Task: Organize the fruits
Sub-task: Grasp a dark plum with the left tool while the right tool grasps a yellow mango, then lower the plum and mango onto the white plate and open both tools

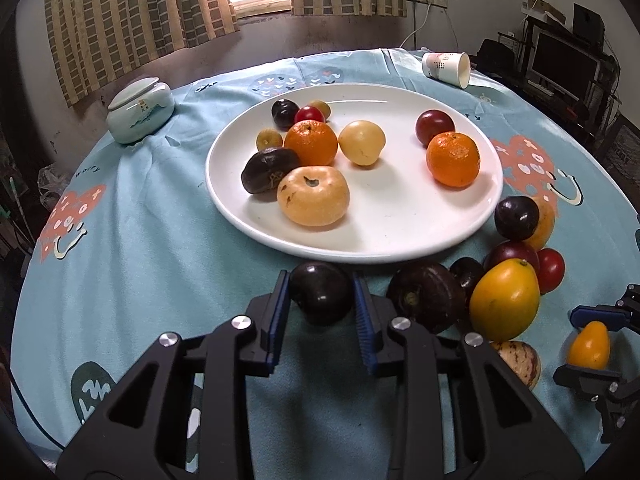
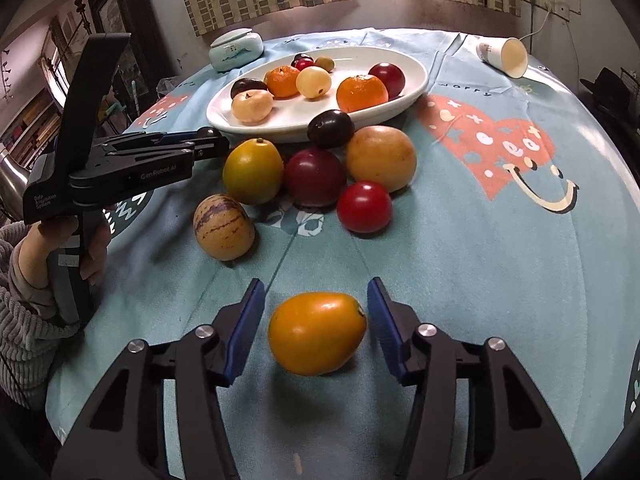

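A white plate (image 1: 400, 236) holds several fruits, among them two oranges (image 1: 453, 159) and pale round ones. My left gripper (image 1: 321, 300) is shut on a dark plum (image 1: 322, 298) just in front of the plate's near rim. A pile of loose fruits lies on the cloth right of it, with a yellow mango-like fruit (image 1: 505, 306) in front. My right gripper (image 2: 316, 320) is open around a small orange-yellow fruit (image 2: 317, 334) on the cloth, with gaps on both sides. The plate (image 2: 384, 110) and the pile, including a red tomato (image 2: 364, 206), lie beyond it.
A round table has a light blue patterned cloth (image 1: 140, 280). A lidded ceramic jar (image 1: 140, 114) stands at the back left. A paper cup (image 1: 447, 69) lies on its side at the back right. A striped melon-like fruit (image 2: 223, 227) lies left of the pile.
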`<state>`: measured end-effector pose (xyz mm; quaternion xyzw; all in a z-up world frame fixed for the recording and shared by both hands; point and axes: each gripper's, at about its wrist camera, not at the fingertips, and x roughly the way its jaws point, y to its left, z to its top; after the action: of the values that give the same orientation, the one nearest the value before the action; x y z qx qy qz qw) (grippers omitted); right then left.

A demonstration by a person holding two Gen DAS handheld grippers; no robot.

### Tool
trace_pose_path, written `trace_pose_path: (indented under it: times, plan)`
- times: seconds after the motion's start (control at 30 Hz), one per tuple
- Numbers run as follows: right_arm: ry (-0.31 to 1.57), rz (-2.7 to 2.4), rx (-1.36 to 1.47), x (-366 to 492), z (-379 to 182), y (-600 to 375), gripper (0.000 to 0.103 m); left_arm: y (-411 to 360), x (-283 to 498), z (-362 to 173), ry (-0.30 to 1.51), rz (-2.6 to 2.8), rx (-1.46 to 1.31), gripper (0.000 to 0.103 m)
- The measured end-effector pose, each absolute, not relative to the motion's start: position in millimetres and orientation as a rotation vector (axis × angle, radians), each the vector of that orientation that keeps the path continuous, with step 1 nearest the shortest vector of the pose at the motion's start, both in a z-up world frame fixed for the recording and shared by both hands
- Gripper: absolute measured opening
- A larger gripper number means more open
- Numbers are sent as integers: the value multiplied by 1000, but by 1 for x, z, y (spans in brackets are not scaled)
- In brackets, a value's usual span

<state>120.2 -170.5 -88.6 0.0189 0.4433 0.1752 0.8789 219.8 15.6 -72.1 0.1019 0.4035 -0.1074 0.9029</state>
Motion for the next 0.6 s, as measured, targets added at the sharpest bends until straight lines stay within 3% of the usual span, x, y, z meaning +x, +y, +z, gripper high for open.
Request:
trace_pose_path:
  times: [0.1,0.4,0.6]
  plan:
    - [932,382,42,117,-88,-175,43,14,216,-69,819,-211,226,31]
    - [909,371,53,117,-83,-181,43,10,193,-39,682,-178,258,31]
    - [797,350,67,137,-44,-190,43,11,197,-20,620,-139,266,31]
